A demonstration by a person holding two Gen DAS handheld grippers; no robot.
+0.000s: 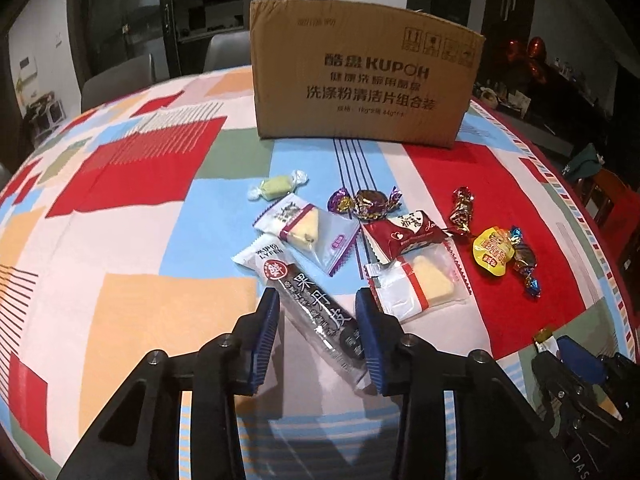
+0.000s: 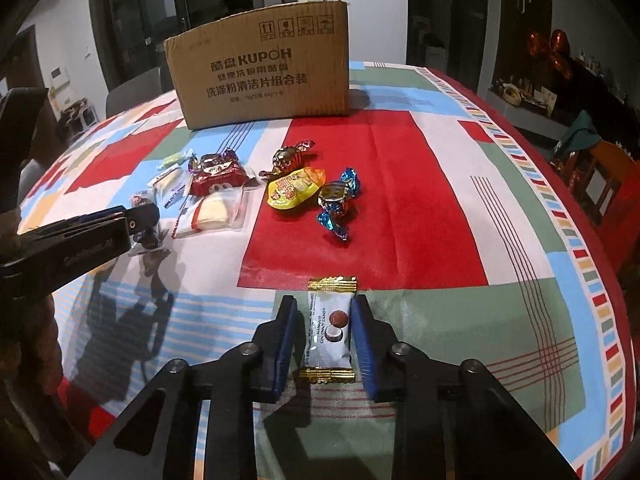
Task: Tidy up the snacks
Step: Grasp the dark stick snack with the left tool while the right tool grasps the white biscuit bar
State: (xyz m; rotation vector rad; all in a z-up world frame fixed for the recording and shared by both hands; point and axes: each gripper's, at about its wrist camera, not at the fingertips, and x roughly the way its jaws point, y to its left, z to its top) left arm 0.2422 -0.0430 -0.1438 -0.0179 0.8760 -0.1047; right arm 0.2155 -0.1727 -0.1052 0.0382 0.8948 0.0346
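Cardboard box (image 1: pixel 362 80) on the tabletop (image 1: pixel 120 208), inside hidden. Left hand-held gripper (image 1: pixel 316 320) pinches a dark fruit-leather bar (image 1: pixel 316 308). Only the right wrist view shows the right hand-held gripper (image 2: pixel 325 320) clamped on a coconut candy (image 2: pixel 329 328).

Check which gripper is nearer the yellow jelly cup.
Right. The right gripper sits just in front of the yellow jelly cup, straddling a coconut candy. The left gripper is farther off to its left, around the dark fruit-leather bar.

The big cardboard box (image 1: pixel 366 76) blocks the back of the table (image 1: pixel 132 240), a bunch of snacks (image 1: pixel 352 236) fills the middle, and the sides are bare cloth with room to pass.
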